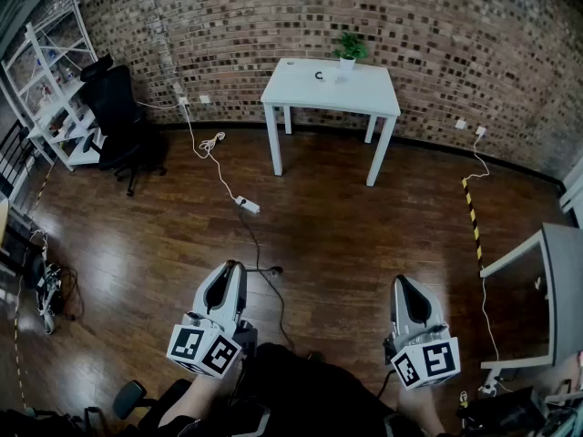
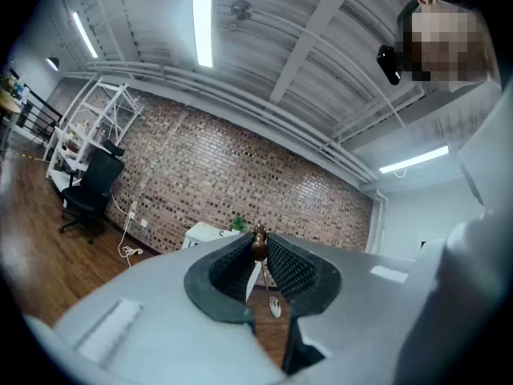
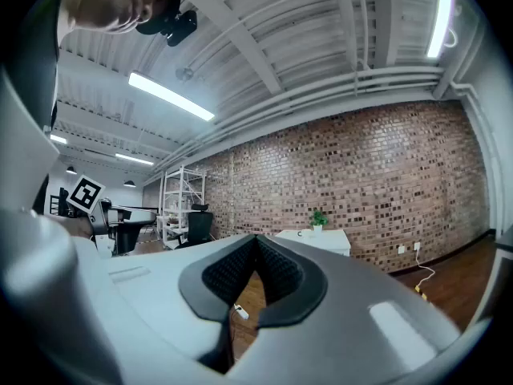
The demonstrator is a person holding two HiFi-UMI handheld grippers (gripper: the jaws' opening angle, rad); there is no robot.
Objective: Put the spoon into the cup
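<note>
My left gripper [image 2: 259, 239] is shut on a spoon [image 2: 275, 305]. Its brown handle end sticks up between the pads and the metal bowl hangs down below them. The cup [image 1: 321, 75] is a small white thing with a dark handle on the white table [image 1: 301, 94] far ahead by the brick wall; it also shows in the right gripper view as the cup [image 3: 300, 233]. My right gripper [image 3: 256, 240] is shut with nothing between its pads. In the head view the left gripper [image 1: 228, 268] and the right gripper [image 1: 407, 283] are held low, side by side, far from the table.
A potted plant [image 1: 347, 51] stands beside the cup. A power strip [image 1: 248, 205] and its cable lie on the wooden floor between me and the table. A black office chair [image 1: 118, 116] and a white shelf [image 1: 50, 89] are at the left, a grey desk [image 1: 557, 285] at the right.
</note>
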